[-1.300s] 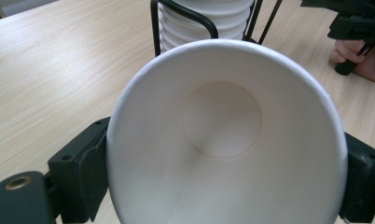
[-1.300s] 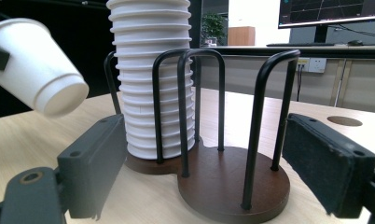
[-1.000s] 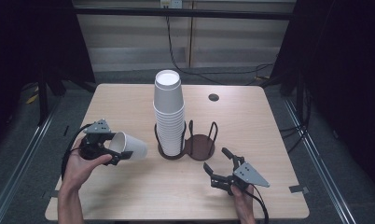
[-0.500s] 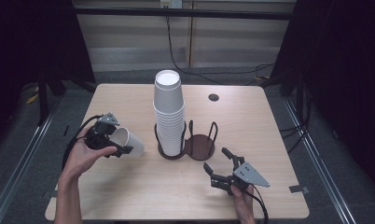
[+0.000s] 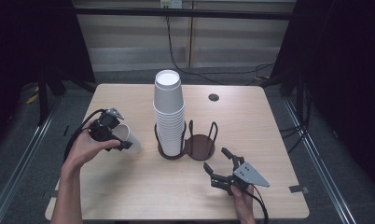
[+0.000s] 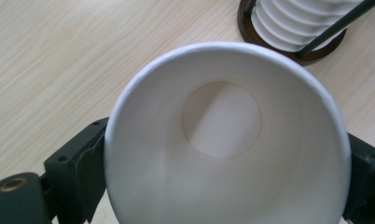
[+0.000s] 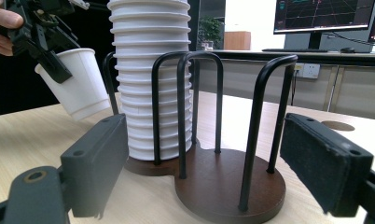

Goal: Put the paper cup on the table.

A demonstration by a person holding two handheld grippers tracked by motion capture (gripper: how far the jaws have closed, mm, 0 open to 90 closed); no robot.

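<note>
Cups first: one loose paper cup (image 5: 128, 138) sits between the jaws of my left gripper (image 5: 112, 140), held off the table (image 5: 129, 186) and tilted, left of the holder; the rest form one tall stack (image 5: 169, 112), with about a dozen rims showing in the right gripper view, though I cannot count it exactly. One dark wooden holder (image 5: 198, 145) with two round bays stands mid-table: the stack fills the left bay, the right bay is bare. My left jaws have just been easing apart, yet the cup remains between them with its wall against both pads in the left gripper view, where its open mouth hides the fingertips and its lower rim is cut off. My right gripper (image 5: 219, 169) stands spread wide, nothing between its jaws, near the holder's front. From above, its wire hoops (image 7: 185, 112) are hard to count; the right gripper view shows them clearly.
</note>
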